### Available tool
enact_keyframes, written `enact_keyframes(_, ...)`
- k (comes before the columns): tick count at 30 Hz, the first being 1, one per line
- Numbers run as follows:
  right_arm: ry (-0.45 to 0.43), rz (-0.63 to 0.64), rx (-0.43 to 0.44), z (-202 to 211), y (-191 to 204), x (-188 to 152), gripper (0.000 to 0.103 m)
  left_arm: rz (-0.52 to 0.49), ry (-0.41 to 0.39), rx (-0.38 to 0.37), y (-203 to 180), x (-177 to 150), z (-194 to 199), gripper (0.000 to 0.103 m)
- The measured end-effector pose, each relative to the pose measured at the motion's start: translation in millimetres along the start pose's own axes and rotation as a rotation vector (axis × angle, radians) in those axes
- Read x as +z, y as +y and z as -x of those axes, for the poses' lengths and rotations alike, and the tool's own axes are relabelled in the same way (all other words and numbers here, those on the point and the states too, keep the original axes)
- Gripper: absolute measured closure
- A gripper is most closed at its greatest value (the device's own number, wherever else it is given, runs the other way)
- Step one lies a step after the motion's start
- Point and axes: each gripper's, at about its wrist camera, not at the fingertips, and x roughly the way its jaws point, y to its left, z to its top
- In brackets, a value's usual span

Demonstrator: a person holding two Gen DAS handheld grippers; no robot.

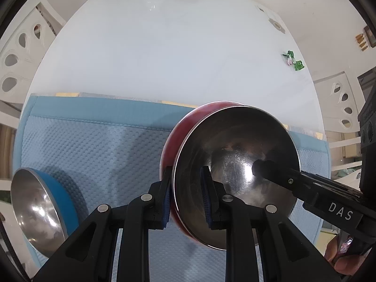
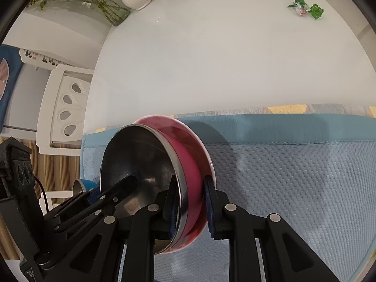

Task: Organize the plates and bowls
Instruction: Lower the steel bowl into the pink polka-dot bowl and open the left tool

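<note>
You hold the red bowl (image 1: 232, 174) tilted above the mat (image 1: 105, 155), both grippers (image 1: 188, 195) (image 2: 191, 202) clamped on its rim, sharing its weight for stacking.

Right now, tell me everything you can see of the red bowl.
The red bowl has a glossy red outer shell and a shiny, scuffed steel lining with a thin bright rim. It is tipped on its side above the blue quilted mat, its mouth facing the left wrist camera. Both grippers pinch its rim: the left gripper with one pad on the red outside and one inside, the right gripper likewise on the opposite edge. Whether it touches the mat cannot be told.
</note>
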Motion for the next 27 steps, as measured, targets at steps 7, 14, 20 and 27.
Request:
enact_keyframes(7, -0.006, 0.0, 0.002, 7.0, -0.5, -1.7, 0.085, -0.015, 0.001, 0.01, -0.6, -0.9, 2.4, 0.084)
enact_keyframes(14, -0.014, -0.008, 0.007, 12.5, -1.4, -4.2, 0.085, -0.02, 0.004, 0.014, -2.8, -2.9, 4.4, 0.083)
enact_keyframes(20, -0.014, -0.009, 0.0, 15.1, -0.4, -3.4, 0.085, -0.017, 0.008, 0.018, -2.7, -4.1, 7.6, 0.084)
enact_keyframes(27, -0.015, 0.002, 0.001, 21.5, 7.1, -6.8, 0.084, -0.02, 0.011, 0.014, -3.8, -6.6, 12.8, 0.083)
